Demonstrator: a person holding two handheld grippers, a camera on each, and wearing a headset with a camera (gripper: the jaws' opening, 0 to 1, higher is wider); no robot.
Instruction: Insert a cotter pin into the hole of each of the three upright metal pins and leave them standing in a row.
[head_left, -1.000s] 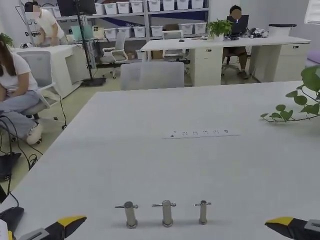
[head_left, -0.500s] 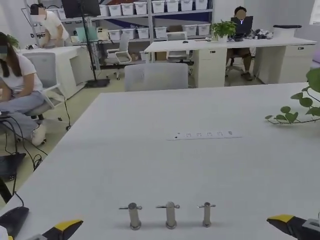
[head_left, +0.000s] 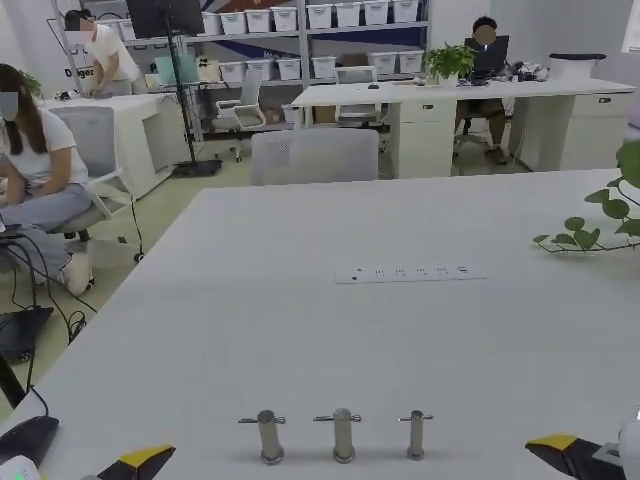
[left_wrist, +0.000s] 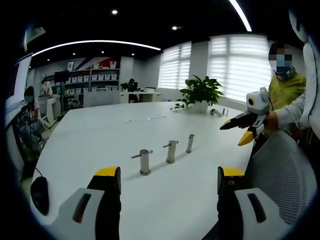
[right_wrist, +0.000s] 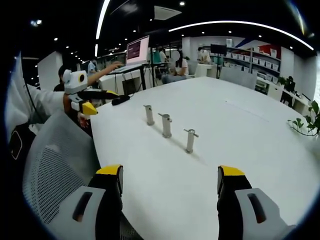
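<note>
left claw: wide open, nothing in it, hanging over the near edge of the surface.
right claw: wide open too, empty, also at the near edge.
task things: left pin, middle pin and right pin stand upright in a straight row on the surface. They are apart from each other and close to my edge.
cotter pin: thin cross-piece through the head of the left pin. The middle and right pins show the same bar.
long axes: metal pins vertical. Cross-pieces horizontal, roughly along the line of the row.
direction from claws: the row sits ahead of the two claws and between them. Neither claw touches a pin.
nearer claw: left claw is nearest the left pin, right claw nearest the right pin. Middle pin about even.
step, my read: all three look fitted and standing, so I judge the inserting done.
next move, my read: I'd draw both claws straight away from the row. A sideways sweep could tip an end pin.
other: power strip lies well beyond the row, not in the way.
</note>
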